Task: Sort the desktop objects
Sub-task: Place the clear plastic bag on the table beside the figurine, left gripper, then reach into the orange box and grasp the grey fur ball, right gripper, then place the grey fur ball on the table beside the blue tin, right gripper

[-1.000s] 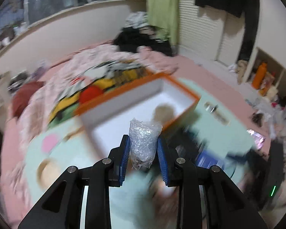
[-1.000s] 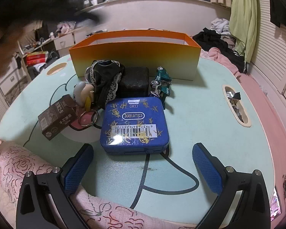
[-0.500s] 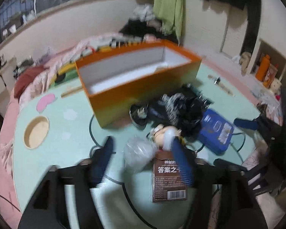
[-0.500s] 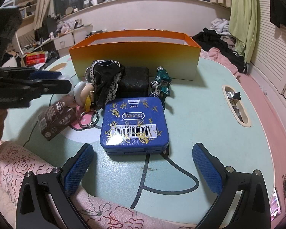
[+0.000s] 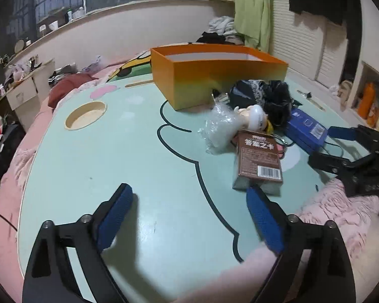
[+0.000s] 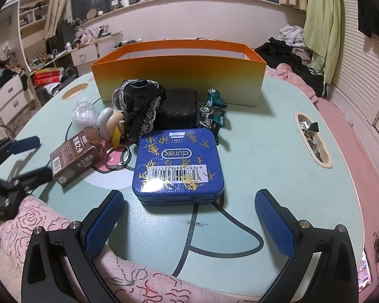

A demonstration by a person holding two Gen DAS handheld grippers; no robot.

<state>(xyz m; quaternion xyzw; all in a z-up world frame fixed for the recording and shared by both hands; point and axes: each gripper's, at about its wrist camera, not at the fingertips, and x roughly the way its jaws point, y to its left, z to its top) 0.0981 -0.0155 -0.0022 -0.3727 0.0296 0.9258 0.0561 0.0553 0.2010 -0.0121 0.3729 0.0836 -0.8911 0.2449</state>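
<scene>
**Plastic bag set back down, not boxed**

A second ago the left claw [image 5: 189, 217] pinched the crinkled plastic bag [image 5: 218, 131] over the orange box [image 5: 214, 75]; now it is spread and empty, low over the table [image 5: 113, 151]. The bag lies beside the brown card box [image 5: 259, 159], outside the orange box, so sorting has not advanced. The right claw [image 6: 189, 217] is spread wide before the blue tin [image 6: 179, 164].
</scene>
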